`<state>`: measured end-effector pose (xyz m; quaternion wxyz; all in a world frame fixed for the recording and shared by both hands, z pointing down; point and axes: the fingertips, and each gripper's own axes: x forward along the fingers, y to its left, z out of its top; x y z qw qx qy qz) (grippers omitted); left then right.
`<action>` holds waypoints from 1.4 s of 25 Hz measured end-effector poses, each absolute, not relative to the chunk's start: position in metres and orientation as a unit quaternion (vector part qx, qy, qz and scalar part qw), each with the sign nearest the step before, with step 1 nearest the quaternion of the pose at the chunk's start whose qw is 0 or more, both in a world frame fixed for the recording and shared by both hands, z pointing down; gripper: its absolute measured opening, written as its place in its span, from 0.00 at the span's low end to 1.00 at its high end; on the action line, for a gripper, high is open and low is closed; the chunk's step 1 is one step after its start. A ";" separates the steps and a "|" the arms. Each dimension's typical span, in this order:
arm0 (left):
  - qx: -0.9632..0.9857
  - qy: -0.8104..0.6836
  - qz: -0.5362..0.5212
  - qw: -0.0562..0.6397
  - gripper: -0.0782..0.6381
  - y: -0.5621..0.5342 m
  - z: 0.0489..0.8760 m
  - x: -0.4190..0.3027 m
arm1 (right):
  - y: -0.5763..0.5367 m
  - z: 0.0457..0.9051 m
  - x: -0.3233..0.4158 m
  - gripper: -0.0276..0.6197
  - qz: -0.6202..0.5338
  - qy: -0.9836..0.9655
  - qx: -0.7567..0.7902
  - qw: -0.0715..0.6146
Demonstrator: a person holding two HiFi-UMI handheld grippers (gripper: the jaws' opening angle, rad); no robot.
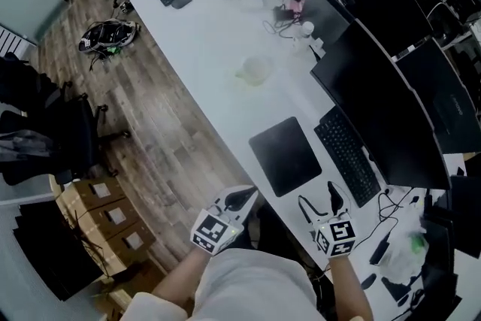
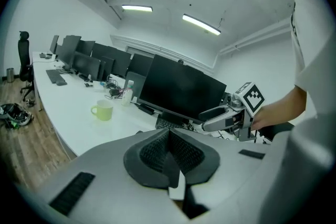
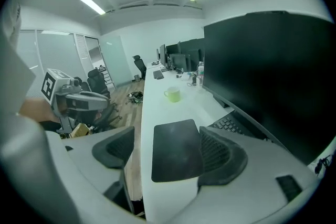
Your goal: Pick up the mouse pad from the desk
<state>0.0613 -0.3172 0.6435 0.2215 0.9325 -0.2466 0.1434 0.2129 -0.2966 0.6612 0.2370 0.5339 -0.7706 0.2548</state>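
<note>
The mouse pad (image 1: 284, 155) lies flat on the desk (image 1: 210, 56) beside the keyboard (image 1: 347, 155), untouched. I hold my right gripper (image 1: 319, 201) wide-jawed and empty just short of its near edge, probably to pinch that edge, while my left gripper (image 1: 240, 199) hangs at the desk's rim, jaws together on nothing. Only the right gripper view frames the pad between the jaws, and only the head view shows the gap left.

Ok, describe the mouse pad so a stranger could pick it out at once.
Start at the long white desk with its row of dark monitors. Beside the nearest black keyboard, toward the desk's open edge, lies the mouse pad. It is a plain flat black rectangle without keys, well short of the pale green mug.
</note>
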 end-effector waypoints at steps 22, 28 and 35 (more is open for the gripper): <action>0.896 -0.274 0.195 0.289 0.13 -0.329 0.766 0.099 | -0.344 0.867 0.242 0.79 0.325 -0.749 0.430 0.386; 0.889 -0.281 0.202 0.300 0.13 -0.328 0.781 0.095 | -0.342 0.902 0.244 0.85 0.333 -0.737 0.408 0.423; 0.883 -0.288 0.207 0.308 0.13 -0.327 0.789 0.090 | -0.344 0.917 0.244 0.93 0.316 -0.729 0.408 0.450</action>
